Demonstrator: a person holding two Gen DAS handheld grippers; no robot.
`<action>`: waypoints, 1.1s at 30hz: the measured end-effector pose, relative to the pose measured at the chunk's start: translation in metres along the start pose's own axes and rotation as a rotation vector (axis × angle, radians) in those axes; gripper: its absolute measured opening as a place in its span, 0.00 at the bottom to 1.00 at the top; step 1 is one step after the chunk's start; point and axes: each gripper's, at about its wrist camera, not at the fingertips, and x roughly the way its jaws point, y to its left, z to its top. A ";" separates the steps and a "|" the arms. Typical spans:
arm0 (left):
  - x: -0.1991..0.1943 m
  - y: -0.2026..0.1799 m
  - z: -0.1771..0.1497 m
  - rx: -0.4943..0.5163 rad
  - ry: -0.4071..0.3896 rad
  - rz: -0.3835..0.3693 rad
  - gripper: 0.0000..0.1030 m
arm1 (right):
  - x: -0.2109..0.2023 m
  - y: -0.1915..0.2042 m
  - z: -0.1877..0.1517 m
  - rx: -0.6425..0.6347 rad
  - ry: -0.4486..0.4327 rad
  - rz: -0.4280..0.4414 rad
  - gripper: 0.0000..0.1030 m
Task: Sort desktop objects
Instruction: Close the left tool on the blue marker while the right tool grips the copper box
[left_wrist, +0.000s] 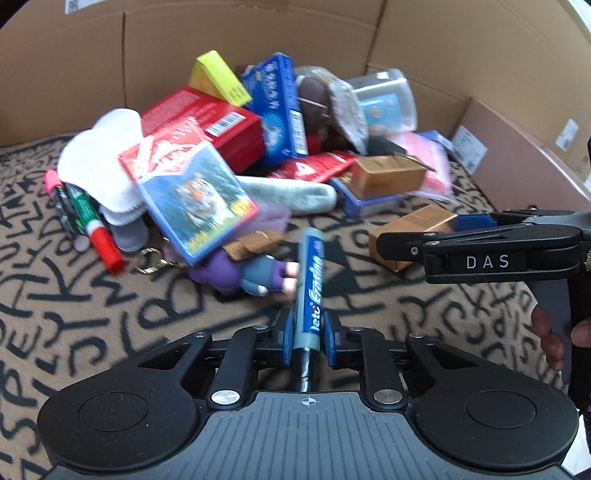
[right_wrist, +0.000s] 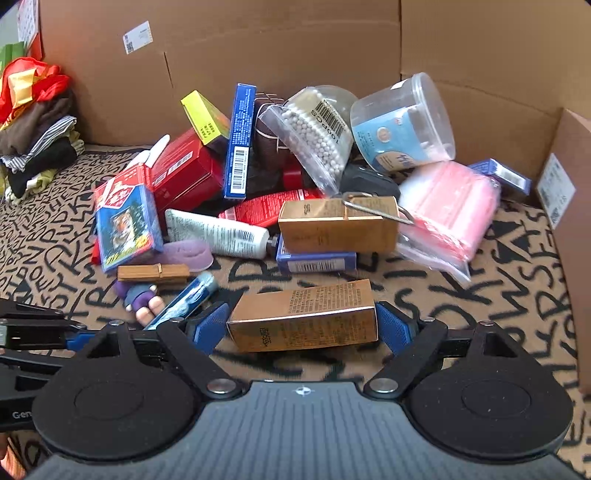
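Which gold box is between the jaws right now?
The gold box lying alone on the patterned mat, between the right gripper's jaws. The other gold box sits farther back, on the pile.

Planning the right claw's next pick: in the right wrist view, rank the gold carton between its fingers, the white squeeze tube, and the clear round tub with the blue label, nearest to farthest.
1. Gold carton, between the right claw fingers.
2. White squeeze tube, left of centre, mid-pile.
3. Clear round tub with blue label, upper right, by the cardboard wall.

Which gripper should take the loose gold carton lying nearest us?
Right. The right gripper already has its open jaws on either side of the gold carton, while the left gripper is shut on a marker.
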 end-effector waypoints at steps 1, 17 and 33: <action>-0.001 -0.003 -0.002 0.004 0.001 -0.007 0.15 | -0.004 0.001 -0.003 0.000 0.001 0.001 0.85; 0.004 -0.043 -0.010 0.077 -0.011 0.003 0.47 | -0.042 -0.012 -0.043 0.039 0.028 -0.055 0.86; 0.009 -0.047 -0.007 0.068 -0.011 0.008 0.34 | -0.031 -0.011 -0.045 0.022 0.033 -0.068 0.84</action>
